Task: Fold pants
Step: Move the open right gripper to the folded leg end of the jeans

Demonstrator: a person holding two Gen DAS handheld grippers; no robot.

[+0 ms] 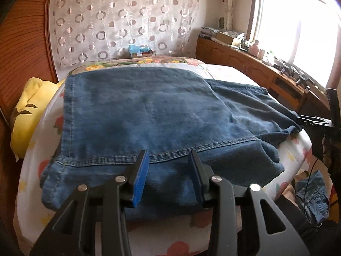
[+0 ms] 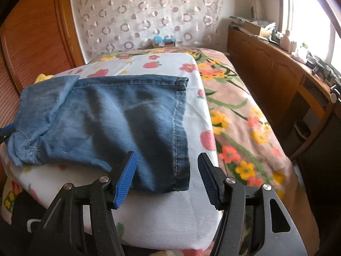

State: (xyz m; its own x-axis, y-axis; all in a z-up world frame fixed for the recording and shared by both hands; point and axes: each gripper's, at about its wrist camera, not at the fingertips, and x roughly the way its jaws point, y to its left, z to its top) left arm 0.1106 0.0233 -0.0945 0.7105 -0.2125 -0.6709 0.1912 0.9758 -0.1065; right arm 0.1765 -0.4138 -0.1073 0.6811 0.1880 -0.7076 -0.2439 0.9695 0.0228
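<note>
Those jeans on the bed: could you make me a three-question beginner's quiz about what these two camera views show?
1. True or false: the left gripper is clamped on the jeans.
2. The sheet under the jeans shows: A) stripes B) strawberries and flowers C) plain grey.
3. What yellow thing lies at the bed's left edge in the left view?

Key: 1 false, its pads stand apart above the denim. 2 B. 3 A yellow cloth.

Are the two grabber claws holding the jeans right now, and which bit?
No. Both the left gripper and the right gripper are open above the jeans, near their front edge, gripping nothing.
</note>
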